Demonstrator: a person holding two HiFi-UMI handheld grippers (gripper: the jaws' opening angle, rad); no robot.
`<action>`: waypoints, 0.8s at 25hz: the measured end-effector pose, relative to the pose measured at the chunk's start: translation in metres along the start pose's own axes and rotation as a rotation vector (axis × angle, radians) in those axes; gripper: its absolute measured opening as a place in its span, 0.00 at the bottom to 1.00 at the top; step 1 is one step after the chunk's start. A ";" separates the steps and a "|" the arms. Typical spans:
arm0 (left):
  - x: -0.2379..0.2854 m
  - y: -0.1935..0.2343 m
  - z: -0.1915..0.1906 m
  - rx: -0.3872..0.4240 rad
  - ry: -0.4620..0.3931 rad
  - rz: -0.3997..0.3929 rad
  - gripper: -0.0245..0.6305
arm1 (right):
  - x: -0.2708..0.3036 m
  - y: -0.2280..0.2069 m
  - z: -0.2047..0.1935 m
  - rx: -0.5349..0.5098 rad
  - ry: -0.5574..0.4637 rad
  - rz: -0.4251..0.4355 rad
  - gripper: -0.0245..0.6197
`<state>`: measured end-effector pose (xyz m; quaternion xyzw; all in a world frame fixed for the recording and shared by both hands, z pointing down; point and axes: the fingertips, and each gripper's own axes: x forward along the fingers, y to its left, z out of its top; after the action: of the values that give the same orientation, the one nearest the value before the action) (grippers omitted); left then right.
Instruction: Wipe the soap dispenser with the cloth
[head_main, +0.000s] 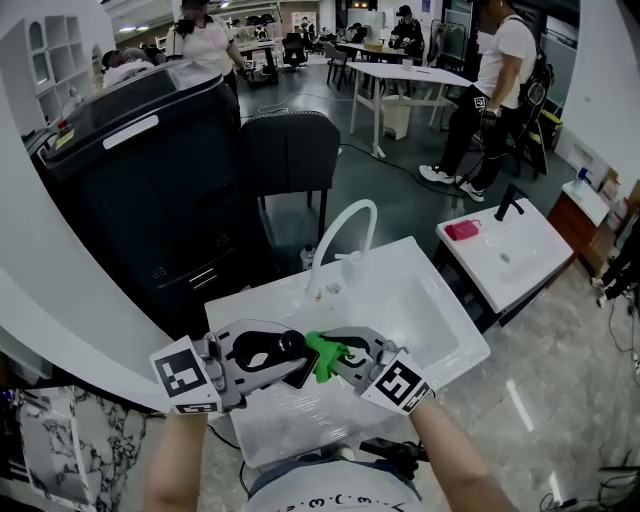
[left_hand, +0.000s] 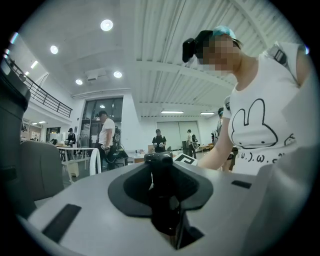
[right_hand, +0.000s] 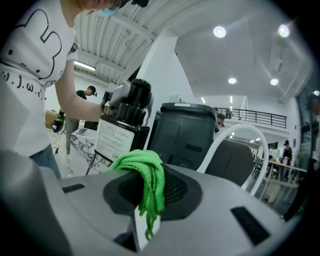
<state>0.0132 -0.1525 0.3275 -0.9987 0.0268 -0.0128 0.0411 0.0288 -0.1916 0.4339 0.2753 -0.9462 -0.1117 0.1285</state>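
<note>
While the person stands over a white sink (head_main: 440, 330) wrapped in clear film, both tools meet in the lower middle of the head view, above the basin. The left hand-held gripper (left_hand: 162, 200) is clenched on the black soap dispenser (right_hand: 116, 135); its own view shows a dark upright part of the bottle pinched between the jaws, with the pump head poking up above them. The right hand-held gripper (right_hand: 145, 210) grasps a green cloth (right_hand: 145, 182), bunched between its jaws with a strand hanging down over one pad. In the right gripper view the dispenser sits centre left, slightly tilted, white label facing the camera, pump on top, just behind the cloth. In the head view the cloth lies right against the dispenser's right side; whether they actually touch can't be told. The dispenser is held in the air, not resting on the sink. A white arched faucet (head_main: 345, 225) rises at the sink's far edge, centre frame. A big black cabinet (head_main: 150, 190) fills the left, with a dark chair (head_main: 290, 150) beside it. A second white basin (head_main: 535, 262) with a black tap (head_main: 510, 203) and a pink object (head_main: 462, 230) stands at the right. People stand at white tables (head_main: 405, 75) along the top. The person wears a white T-shirt (left_hand: 260, 130) with a rabbit drawing.
</note>
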 end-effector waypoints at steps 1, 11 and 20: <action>0.001 -0.001 -0.001 0.009 0.014 -0.009 0.21 | 0.002 0.004 -0.007 -0.010 0.025 0.014 0.14; 0.006 -0.018 -0.015 0.154 0.228 -0.088 0.21 | -0.008 -0.034 -0.004 0.019 0.014 -0.085 0.14; 0.018 -0.030 -0.049 0.438 0.429 -0.101 0.21 | 0.003 -0.029 0.035 -0.020 -0.062 -0.057 0.14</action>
<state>0.0316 -0.1278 0.3795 -0.9407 -0.0183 -0.2307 0.2480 0.0297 -0.2119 0.3936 0.2971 -0.9403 -0.1334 0.0986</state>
